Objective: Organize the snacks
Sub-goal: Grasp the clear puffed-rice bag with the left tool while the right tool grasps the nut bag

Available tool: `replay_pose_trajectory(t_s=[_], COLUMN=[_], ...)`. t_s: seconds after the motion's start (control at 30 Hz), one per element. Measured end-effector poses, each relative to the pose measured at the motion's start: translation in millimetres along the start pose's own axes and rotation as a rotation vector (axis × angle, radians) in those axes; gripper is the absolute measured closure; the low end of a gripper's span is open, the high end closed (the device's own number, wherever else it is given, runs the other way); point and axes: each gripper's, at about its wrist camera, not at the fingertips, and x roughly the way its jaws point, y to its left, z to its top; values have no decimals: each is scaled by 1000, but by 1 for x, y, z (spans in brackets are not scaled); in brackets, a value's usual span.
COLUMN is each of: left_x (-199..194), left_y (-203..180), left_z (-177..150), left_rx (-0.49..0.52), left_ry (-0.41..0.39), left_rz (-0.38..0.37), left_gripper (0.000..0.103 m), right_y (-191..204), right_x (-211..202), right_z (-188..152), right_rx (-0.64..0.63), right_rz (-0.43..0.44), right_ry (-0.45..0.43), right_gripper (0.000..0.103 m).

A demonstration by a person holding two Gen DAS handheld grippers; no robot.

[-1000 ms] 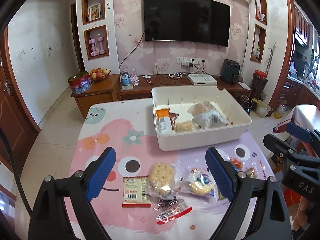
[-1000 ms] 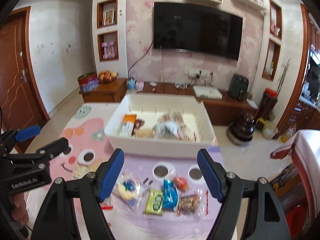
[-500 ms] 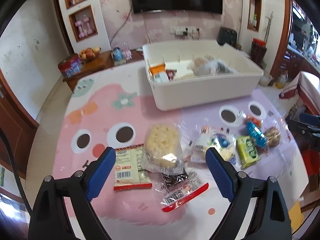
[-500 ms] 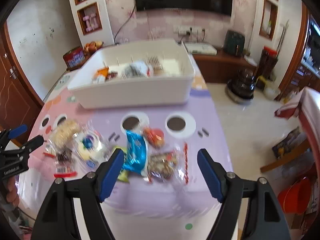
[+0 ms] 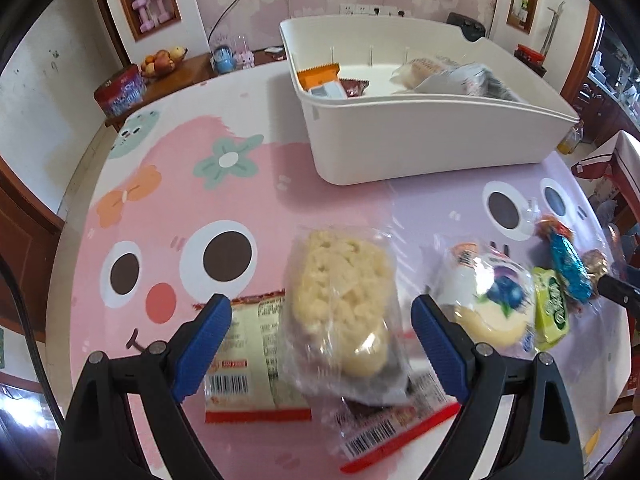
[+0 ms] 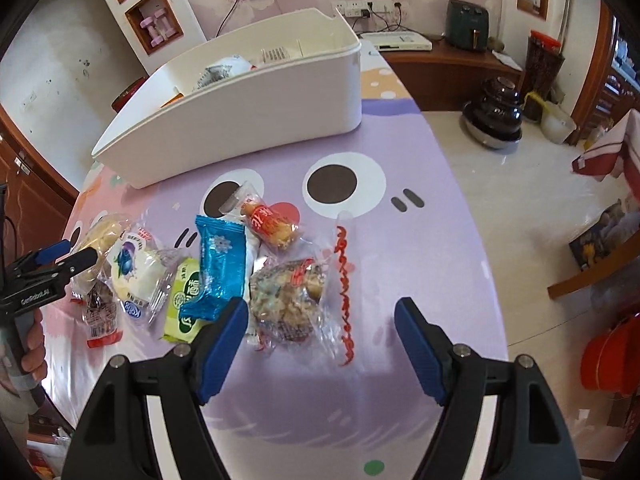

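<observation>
With both pairs of jaws spread wide and empty, the left gripper [image 5: 322,322] hangs over a clear bag of pale biscuits [image 5: 340,304], the right gripper [image 6: 322,320] over a nut cluster packet [image 6: 286,300]; more snacks lie beside them on the table [image 6: 360,400], near the white bin [image 5: 420,136].

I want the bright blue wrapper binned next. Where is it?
In the right wrist view the blue wrapper lies on the table left of centre, overlapping the green packet, beside the orange snack.
</observation>
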Motion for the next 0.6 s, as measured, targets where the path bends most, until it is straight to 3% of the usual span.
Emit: replay_pose_trajectory(t_s=[0.2, 0.33, 0.5, 0.6], left_x=[19, 30, 33, 33], left_y=[2, 3, 1, 0], left_z=[10, 12, 13, 13], left_rx=[6, 4, 10, 19], left_ry=[37, 62, 60, 58], left_rz=[0, -8, -4, -4], left_gripper=[12, 12, 12, 14], right_y=[-5, 6, 29, 35], right_x=[16, 20, 21, 20], right_z=[2, 3, 3, 2], right_rx=[26, -29, -148, -154], right_rz=[46, 17, -52, -69], right_ry=[24, 10, 0, 2], right_gripper=[26, 27, 58, 59])
